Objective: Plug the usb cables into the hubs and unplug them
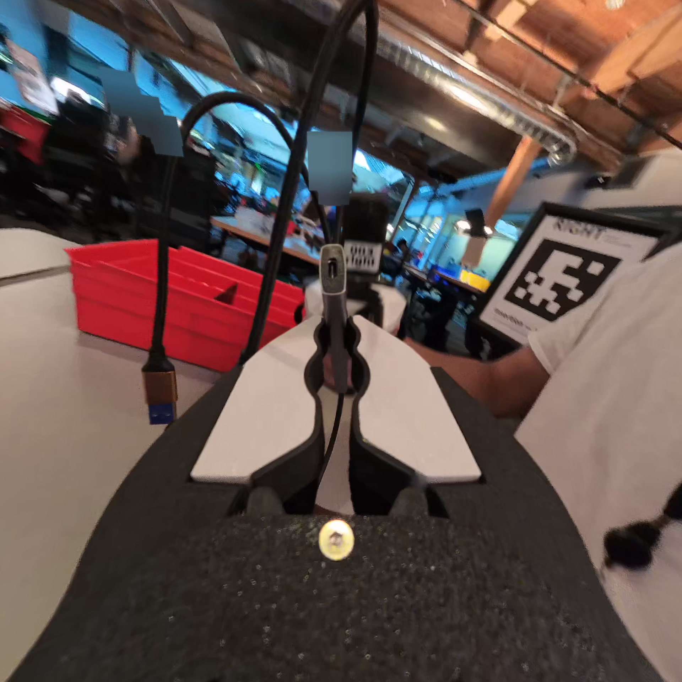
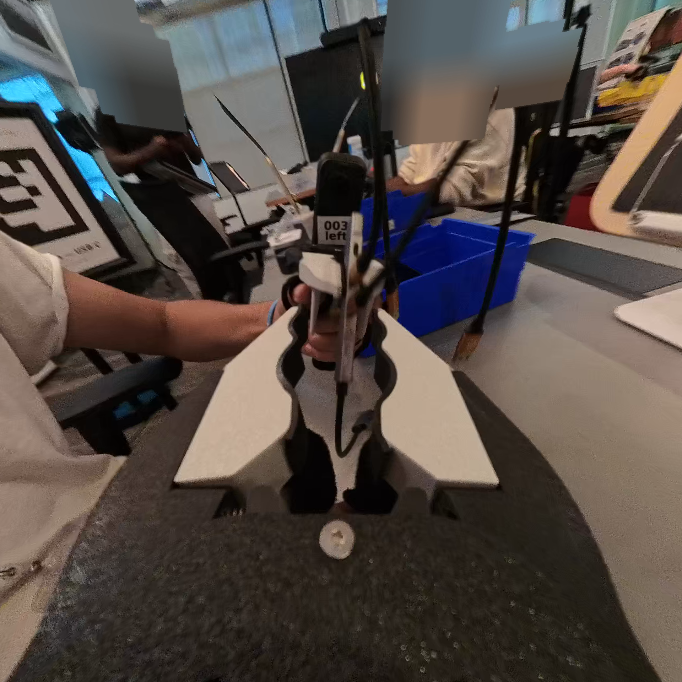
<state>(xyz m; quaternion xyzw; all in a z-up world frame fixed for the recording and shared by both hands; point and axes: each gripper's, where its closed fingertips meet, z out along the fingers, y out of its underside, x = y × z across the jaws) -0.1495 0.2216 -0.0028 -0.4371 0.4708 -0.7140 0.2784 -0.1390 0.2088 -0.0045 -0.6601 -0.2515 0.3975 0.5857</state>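
The left hand-held gripper (image 1: 336, 332) has matt white plastic fingers (image 1: 280, 398) on rough black foam-like backing, pinching a smooth grey metal adapter (image 1: 333, 280) beside a glossy red plastic bin (image 1: 147, 295).

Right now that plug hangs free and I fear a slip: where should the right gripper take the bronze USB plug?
Probably the bronze shell, pinched across its flat faces, coming in level from the side. It hangs upright from its black cable, blue tip down, so the tip stays clear. The right gripper is open.
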